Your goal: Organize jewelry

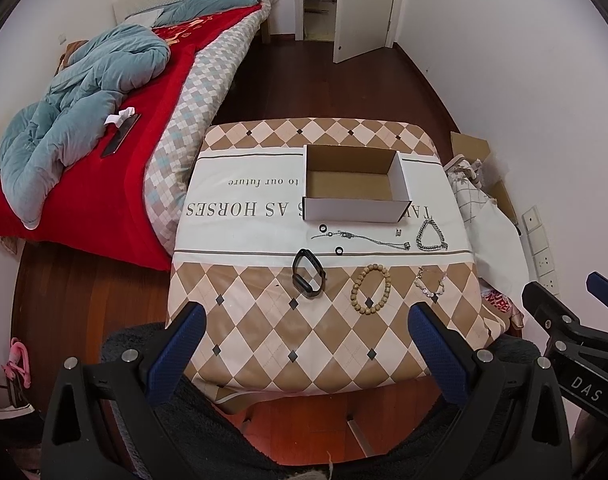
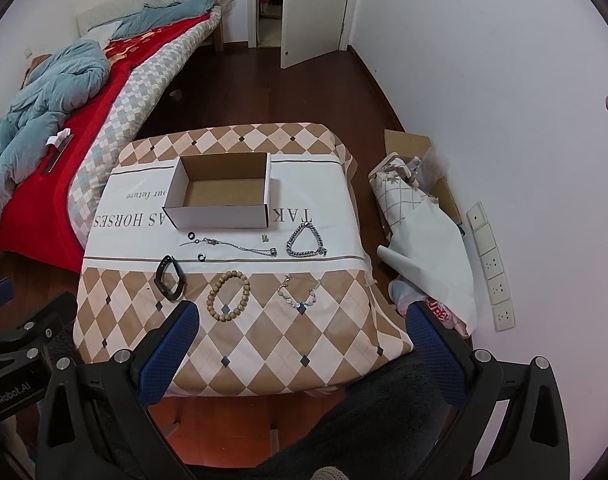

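An open, empty cardboard box point(image 1: 354, 188) point(image 2: 224, 196) stands on the checked cloth table point(image 1: 264, 340) point(image 2: 324, 340). In front of it lie a thin silver chain point(image 1: 364, 238) point(image 2: 232, 245), a chunky silver bracelet point(image 1: 431, 237) point(image 2: 306, 242), a black band point(image 1: 309, 276) point(image 2: 169, 278), a wooden bead bracelet point(image 1: 371, 289) point(image 2: 229, 296), a silver charm bracelet point(image 1: 430, 284) point(image 2: 300, 292) and small black rings point(image 1: 338, 250) point(image 2: 201, 257). My left gripper point(image 1: 308, 320) and right gripper point(image 2: 302, 320) are open and empty, held above the table's near edge.
A bed point(image 1: 104, 120) with a red blanket and blue duvet stands to the left. Bags and a cardboard piece point(image 2: 420, 216) lie on the floor at the right by the wall. An open door point(image 1: 364, 8) is at the back.
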The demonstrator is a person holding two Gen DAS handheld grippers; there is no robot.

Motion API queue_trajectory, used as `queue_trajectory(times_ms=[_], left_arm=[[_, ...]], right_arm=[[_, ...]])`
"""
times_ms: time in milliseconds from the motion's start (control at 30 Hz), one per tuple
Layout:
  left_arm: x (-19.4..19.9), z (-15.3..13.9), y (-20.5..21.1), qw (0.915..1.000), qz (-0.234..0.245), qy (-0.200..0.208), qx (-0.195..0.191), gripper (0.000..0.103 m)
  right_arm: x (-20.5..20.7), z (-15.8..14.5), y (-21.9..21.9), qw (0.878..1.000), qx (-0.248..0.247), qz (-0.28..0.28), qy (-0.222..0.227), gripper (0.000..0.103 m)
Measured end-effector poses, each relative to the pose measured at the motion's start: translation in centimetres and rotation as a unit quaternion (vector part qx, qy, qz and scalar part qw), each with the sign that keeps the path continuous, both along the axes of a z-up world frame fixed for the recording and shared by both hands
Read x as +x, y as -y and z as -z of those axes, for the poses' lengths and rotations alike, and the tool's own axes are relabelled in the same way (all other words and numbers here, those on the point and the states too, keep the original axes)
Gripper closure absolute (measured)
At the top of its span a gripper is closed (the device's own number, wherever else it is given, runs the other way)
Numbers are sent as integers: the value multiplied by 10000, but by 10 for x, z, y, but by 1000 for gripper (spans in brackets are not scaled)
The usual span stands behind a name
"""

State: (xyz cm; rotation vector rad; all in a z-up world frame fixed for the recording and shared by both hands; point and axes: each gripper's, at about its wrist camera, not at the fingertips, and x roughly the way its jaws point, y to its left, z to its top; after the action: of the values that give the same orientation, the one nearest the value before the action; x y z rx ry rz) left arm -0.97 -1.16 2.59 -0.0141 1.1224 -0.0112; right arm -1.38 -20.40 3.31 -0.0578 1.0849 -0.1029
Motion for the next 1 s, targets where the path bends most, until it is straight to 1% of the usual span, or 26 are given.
queue_trajectory(times_ms=[633,1000], left_arm=[[-8,-12,-6,9999,-4,117,-32,0],[-9,-13,-7,9999,-4,129,-39,0]], right_arm=[[-5,-6,-1,10000,37,-16,59,0],[-5,-9,-1,10000,30,-11,79,0]])
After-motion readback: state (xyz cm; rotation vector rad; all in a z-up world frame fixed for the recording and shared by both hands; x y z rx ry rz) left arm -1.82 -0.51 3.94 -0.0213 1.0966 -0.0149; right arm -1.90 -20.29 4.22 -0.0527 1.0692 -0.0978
